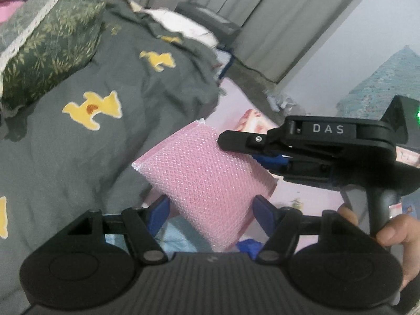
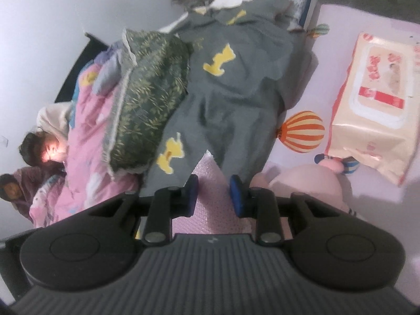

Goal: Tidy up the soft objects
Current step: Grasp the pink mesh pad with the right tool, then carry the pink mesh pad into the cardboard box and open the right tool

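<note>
A puffy pink bubble-wrap pouch (image 1: 210, 168) is held up above the bed. In the left wrist view my left gripper (image 1: 212, 207) has the pouch's lower end filling the gap between its blue fingers (image 1: 263, 208), which press on both sides. My right gripper (image 1: 244, 149) comes in from the right and is clamped on the pouch's upper right edge. In the right wrist view the same pouch (image 2: 212, 199) sits pinched between the right gripper (image 2: 214, 191) and its blue fingers (image 2: 236, 193). A hand (image 1: 393, 232) grips the right gripper's handle.
A grey blanket with yellow dog patches (image 2: 236, 92) and a green leafy pillow (image 2: 149, 99) lie on the bed. A wet-wipes pack (image 2: 375, 99) and a pink plush toy (image 2: 302, 183) rest on the pink sheet (image 2: 336, 26). A person (image 2: 44, 147) lies by a pink quilt (image 2: 84, 157).
</note>
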Available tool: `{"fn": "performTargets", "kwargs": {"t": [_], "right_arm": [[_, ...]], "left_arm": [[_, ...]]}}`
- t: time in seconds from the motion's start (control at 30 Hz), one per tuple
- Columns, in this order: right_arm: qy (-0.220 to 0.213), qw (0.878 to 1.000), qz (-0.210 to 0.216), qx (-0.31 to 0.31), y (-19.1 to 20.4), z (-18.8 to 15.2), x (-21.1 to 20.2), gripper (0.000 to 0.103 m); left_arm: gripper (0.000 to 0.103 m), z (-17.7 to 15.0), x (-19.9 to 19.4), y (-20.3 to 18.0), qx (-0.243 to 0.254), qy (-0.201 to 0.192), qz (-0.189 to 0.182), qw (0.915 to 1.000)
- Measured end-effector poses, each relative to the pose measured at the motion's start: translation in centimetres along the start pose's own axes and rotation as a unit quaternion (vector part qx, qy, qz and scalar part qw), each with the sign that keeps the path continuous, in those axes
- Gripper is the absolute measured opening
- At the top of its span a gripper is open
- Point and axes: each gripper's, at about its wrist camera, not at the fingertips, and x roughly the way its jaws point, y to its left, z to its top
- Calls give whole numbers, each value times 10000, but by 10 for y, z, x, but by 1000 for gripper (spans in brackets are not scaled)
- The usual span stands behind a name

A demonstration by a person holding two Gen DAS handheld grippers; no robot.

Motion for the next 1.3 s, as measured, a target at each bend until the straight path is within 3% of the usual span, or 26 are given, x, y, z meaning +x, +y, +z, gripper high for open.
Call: {"fn": "performTargets", "kwargs": {"t": [0.27, 0.53, 0.83, 1.03, 1.3], "right_arm": [[-551, 9984, 12, 156, 17, -44, -76, 25], [-1058, 9932, -43, 492, 18, -119, -141, 25], [-1594, 9824, -179, 953, -2, -203, -212, 25], [-1936, 9727, -198, 1264, -34, -245, -266, 25], [-2536, 9473, -543, 1882, -98, -301, -340, 25]], "left_arm": [[70, -27, -48, -33, 410, -100, -294, 9987], [70, -78, -92, -64, 984, -105, -591, 9933], [70, -137, -112, -111, 1585, 74, -836, 9838], [70, -165, -110, -156, 2085, 233, -1107, 9714], [70, -204, -71, -239, 2732, 918, -1652, 9432]]}}
